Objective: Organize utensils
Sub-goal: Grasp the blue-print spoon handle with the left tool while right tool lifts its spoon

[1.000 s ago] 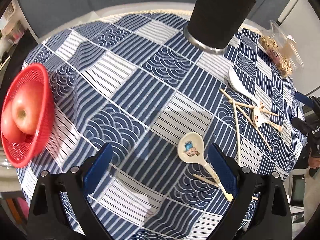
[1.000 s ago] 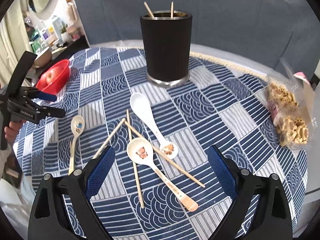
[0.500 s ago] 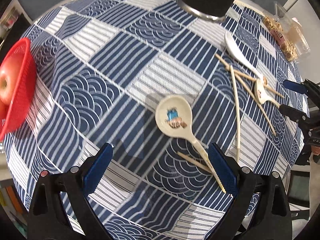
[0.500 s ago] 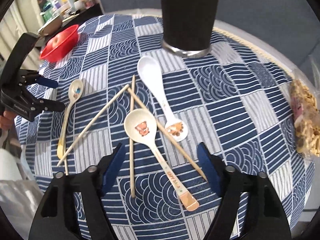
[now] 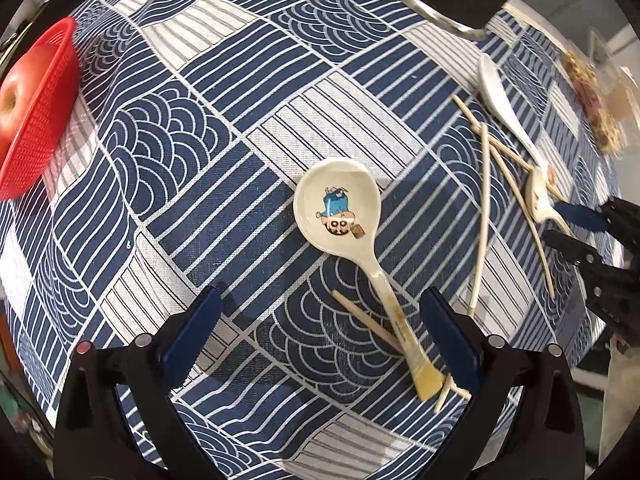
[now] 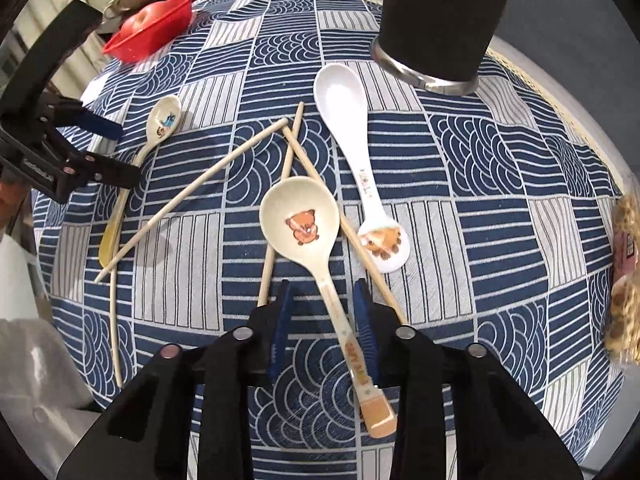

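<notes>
While the left tongs (image 5: 320, 328) gape, the right tongs (image 6: 324, 312) are closing around the cream bear-printed spoon (image 6: 316, 248).

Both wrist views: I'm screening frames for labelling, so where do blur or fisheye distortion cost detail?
Left wrist view: centre sharp, the cartoon spoon crisp; right edge smeared, snack bag blurred; tablecloth bulges. Right wrist view: bear spoon sharp between the closing right gripper; black holder cropped at top; dark vignette in corners.
</notes>
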`<move>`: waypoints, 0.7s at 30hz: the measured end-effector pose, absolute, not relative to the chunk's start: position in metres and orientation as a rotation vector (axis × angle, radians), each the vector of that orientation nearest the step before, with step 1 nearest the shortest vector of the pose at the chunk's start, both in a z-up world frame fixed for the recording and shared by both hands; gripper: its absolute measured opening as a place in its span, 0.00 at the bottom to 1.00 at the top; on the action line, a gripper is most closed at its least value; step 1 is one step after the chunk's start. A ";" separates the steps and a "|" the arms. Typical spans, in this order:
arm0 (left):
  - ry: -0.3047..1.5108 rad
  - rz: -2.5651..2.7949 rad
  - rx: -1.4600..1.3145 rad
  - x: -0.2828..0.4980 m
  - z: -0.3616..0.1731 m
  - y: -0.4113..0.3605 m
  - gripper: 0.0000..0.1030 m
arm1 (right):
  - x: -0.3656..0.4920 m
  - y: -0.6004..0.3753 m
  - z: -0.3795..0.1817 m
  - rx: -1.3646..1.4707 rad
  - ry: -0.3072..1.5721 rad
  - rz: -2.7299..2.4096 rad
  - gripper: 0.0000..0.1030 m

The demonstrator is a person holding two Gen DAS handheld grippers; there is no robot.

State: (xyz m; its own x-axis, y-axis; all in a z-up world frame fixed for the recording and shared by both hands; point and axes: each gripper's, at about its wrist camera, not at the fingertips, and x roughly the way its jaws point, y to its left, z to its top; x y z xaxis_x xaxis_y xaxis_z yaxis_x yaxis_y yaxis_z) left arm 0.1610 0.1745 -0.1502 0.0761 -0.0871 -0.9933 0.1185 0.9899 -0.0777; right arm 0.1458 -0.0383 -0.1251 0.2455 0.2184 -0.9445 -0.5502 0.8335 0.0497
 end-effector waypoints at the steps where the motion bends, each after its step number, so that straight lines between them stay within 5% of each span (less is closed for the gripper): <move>1: 1.486 -0.128 0.030 0.162 -0.152 0.171 0.94 | 0.147 -0.039 -0.126 -0.328 1.211 0.534 0.16; 5: 1.498 -0.033 0.059 0.166 -0.157 0.155 0.94 | 0.147 -0.038 -0.127 -0.342 1.191 0.566 0.07; 8: 1.502 0.019 0.016 0.173 -0.151 0.156 0.80 | 0.149 -0.045 -0.126 -0.297 1.188 0.584 0.06; 9: 1.505 0.022 0.014 0.175 -0.148 0.157 0.65 | 0.150 -0.049 -0.126 -0.269 1.193 0.593 0.06; 11: 1.522 0.017 0.009 0.179 -0.143 0.160 0.17 | 0.150 -0.054 -0.125 -0.226 1.190 0.610 0.06; 12: 1.556 0.026 -0.015 0.181 -0.143 0.164 0.10 | 0.149 -0.056 -0.123 -0.202 1.187 0.618 0.06; 21: 1.582 0.026 -0.146 0.177 -0.140 0.192 0.09 | 0.154 -0.078 -0.095 -0.062 1.129 0.644 0.06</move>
State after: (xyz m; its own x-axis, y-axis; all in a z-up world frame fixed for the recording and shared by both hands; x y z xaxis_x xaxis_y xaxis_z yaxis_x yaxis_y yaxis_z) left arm 0.1772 0.1921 -0.1402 -0.0098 -0.0768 -0.9970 -0.1099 0.9911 -0.0753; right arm 0.1540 -0.0777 -0.0950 0.2677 0.4469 -0.8536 -0.5074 0.8185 0.2694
